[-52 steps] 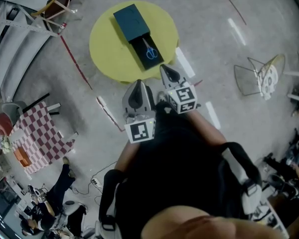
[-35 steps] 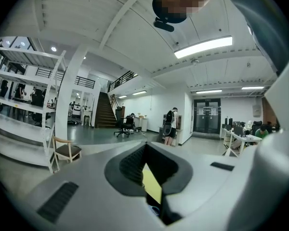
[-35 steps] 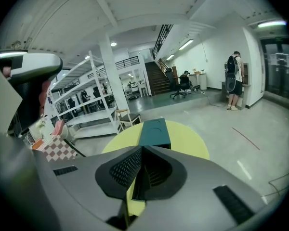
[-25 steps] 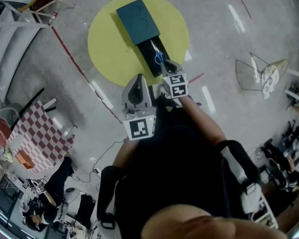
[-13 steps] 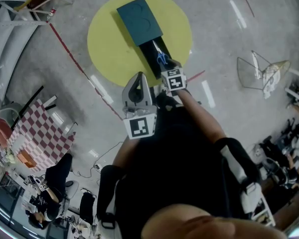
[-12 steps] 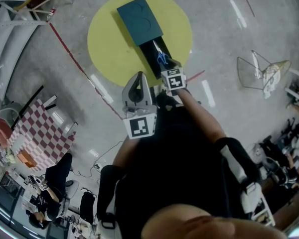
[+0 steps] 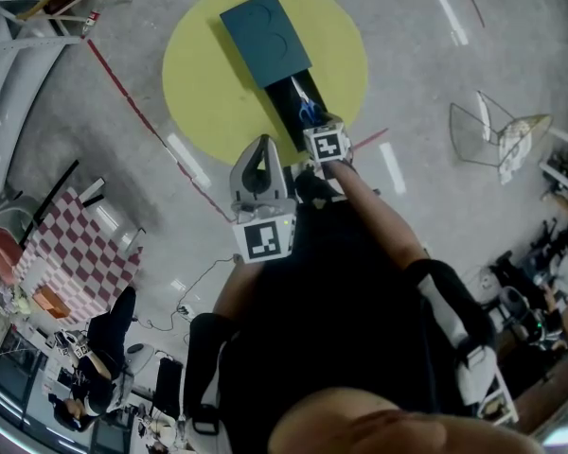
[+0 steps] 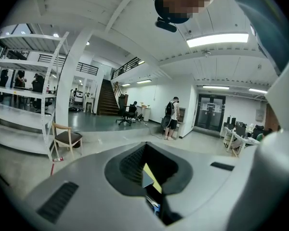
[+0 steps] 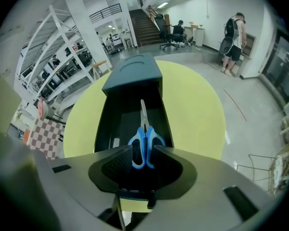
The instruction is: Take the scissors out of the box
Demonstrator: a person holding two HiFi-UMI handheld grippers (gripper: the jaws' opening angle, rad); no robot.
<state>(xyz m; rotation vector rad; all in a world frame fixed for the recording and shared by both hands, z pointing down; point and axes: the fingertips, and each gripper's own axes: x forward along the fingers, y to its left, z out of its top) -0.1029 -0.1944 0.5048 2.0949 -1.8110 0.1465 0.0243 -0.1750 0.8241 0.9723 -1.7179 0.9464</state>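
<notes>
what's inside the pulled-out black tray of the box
Blue-handled scissors lie with blades toward the sleeve. The right gripper, jaws just opened around the handles, covers the near end of the tray.

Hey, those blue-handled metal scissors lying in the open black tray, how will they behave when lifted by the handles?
The blue-handled scissors look rigid and light, so probably no sagging. Lying flat on the black tray, they may slide rather than roll. The closed blades could swing open if only one loop is gripped.
</notes>
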